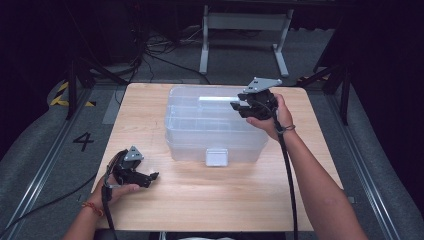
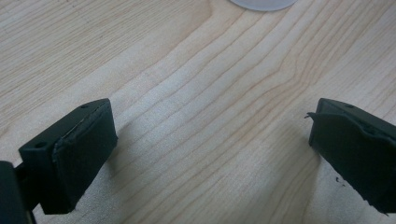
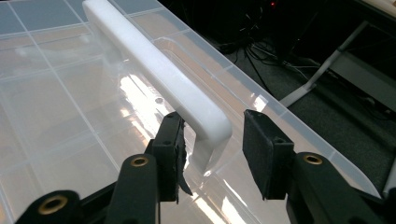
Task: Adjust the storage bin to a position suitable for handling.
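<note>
On the table: a light wooden table (image 1: pixel 210 200) carries a clear plastic box (image 1: pixel 215 125) at the centre, toward 12 o'clock.
Box: lidded and see-through, with a white latch (image 1: pixel 217 157) on its 6 o'clock wall and a white handle (image 3: pixel 159 70) lying along the top of the lid.
Right gripper: right gripper (image 1: pixel 241 106) sits over the box's 3 o'clock end; in the right gripper view its jaws straddle the end of the handle, one pad touching or nearly touching it, the other apart, so nothing is clamped.
Left gripper: left gripper (image 1: pixel 150 177) rests at 8 o'clock of the box, well apart from it; its jaws stand wide over bare wood, holding nothing.
Edges: the box's 12 o'clock wall runs near the table's far edge; the left hand (image 1: pixel 117 190) lies close to the 9 o'clock edge.
Open room: broad bare wood spans from 5 to 7 o'clock of the box; narrower strips at 3 and 9 o'clock.
</note>
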Motion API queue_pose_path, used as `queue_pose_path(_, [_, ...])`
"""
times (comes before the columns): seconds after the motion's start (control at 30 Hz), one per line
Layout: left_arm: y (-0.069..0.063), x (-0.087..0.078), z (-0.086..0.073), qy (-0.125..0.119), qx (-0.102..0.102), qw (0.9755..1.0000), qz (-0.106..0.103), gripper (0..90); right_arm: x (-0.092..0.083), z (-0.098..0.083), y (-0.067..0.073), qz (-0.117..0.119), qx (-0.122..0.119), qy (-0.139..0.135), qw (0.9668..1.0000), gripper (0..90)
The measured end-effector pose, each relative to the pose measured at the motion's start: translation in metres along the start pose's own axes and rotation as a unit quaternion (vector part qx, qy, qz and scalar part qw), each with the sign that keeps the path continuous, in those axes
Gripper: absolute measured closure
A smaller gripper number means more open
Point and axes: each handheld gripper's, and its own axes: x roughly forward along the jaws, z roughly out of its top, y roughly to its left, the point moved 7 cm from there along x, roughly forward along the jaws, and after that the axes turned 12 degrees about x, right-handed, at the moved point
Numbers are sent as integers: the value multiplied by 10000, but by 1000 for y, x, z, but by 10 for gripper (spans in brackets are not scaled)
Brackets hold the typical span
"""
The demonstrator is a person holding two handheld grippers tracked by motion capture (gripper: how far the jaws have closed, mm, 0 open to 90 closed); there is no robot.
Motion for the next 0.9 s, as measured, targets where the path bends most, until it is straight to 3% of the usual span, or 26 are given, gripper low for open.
queue_pose_path(0.23, [0, -2, 0, -74, 18, 10000, 11, 67, 5, 1, 4, 3, -159, 130, 9998, 684])
queue_pose_path(0.37, [0, -4, 0, -179, -2, 9998, -7, 146, 8, 3, 4, -82, -200, 176, 9996, 687])
queue_pose_path(0.63, [-1, -10, 1, -111, 10, 9999, 28, 247, 8, 5, 3, -142, -220, 251, 9993, 691])
queue_pose_path(0.83, [2, -26, 20, -487, 159, 9984, 249, 269, 8, 6, 1, -77, -181, 262, 9995, 693])
queue_pose_path(0.9, [0, -33, 29, -604, 207, 9977, 220, 281, 8, 8, 0, -92, -164, 276, 9994, 693])
